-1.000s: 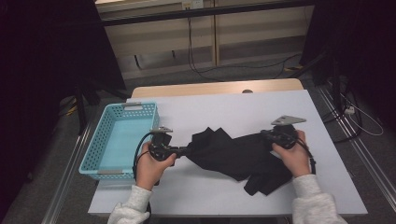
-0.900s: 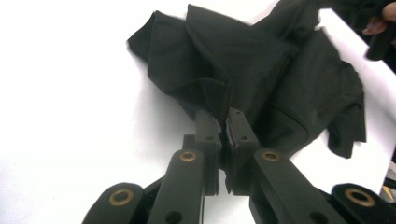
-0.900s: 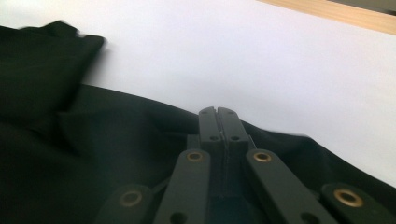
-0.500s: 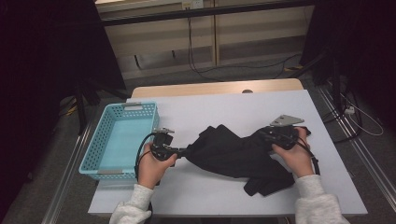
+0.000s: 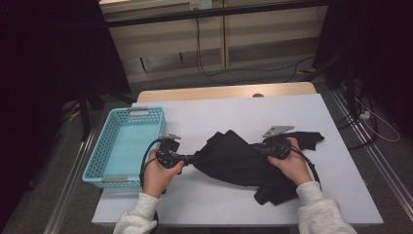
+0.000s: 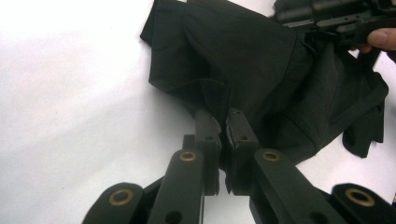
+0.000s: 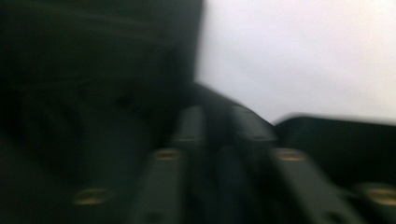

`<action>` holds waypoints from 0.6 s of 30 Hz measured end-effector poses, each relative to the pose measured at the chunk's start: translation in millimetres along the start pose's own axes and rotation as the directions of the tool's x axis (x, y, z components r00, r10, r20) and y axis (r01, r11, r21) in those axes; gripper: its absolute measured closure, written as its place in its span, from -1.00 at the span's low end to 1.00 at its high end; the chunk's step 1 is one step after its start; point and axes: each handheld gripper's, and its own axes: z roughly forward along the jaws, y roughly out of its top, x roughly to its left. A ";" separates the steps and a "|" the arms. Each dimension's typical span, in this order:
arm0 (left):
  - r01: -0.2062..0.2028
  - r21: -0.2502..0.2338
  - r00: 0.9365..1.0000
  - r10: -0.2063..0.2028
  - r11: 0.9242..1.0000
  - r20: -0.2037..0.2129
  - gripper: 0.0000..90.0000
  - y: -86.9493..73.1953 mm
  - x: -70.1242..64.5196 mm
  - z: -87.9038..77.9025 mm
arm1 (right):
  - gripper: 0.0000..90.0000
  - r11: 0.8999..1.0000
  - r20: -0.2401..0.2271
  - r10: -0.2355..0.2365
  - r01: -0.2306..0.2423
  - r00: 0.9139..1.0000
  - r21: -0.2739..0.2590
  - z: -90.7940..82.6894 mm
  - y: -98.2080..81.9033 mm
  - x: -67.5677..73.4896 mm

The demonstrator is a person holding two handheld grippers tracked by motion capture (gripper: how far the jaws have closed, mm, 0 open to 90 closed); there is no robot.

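Note:
A black garment lies crumpled across the middle of the white table. My left gripper is shut on its left edge, and the left gripper view shows the cloth pinched between that gripper's jaws. My right gripper rests on the garment's right part, pointing left. The blurred right gripper view shows its jaws close together on a dark fold; they have just been closing. The left gripper view also shows the right gripper at the top right.
A light blue mesh basket stands on the table's left side, close beside my left hand. A wooden tabletop adjoins the far edge. Cables run over the floor behind and to the right.
My right hand has shifted a little left and down over the garment, and a flap of cloth now lies free to its right. The left hand has stayed put.

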 end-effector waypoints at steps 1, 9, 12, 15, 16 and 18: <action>-0.003 0.001 1.000 0.003 1.000 0.000 0.90 0.0 -0.2 0.2 | 0.97 1.000 -0.004 0.001 -0.001 1.000 0.004 -1.6 -0.4 0.2; -0.004 -0.011 1.000 0.004 1.000 0.003 0.90 1.9 -1.4 1.7 | 0.98 0.986 0.079 0.118 -0.107 0.990 -0.127 -49.3 -8.6 -25.0; -0.003 -0.007 1.000 0.003 1.000 0.013 0.90 1.7 -2.1 6.6 | 0.98 0.979 0.127 0.144 -0.123 0.981 -0.163 -69.0 -16.3 -35.8; -0.008 0.008 1.000 0.008 1.000 0.021 0.90 2.0 -4.2 11.4 | 0.98 0.982 0.167 0.150 -0.127 0.974 -0.140 -75.2 -25.2 -40.8; -0.008 0.015 1.000 0.008 1.000 0.016 0.90 1.7 -5.0 13.4 | 0.98 0.985 0.171 0.141 -0.122 0.975 -0.121 -74.0 -27.6 -40.0; -0.009 0.033 1.000 0.008 0.999 0.012 0.90 0.7 -5.9 17.1 | 0.97 0.996 0.177 0.083 -0.077 0.981 -0.041 -66.9 -29.6 -35.4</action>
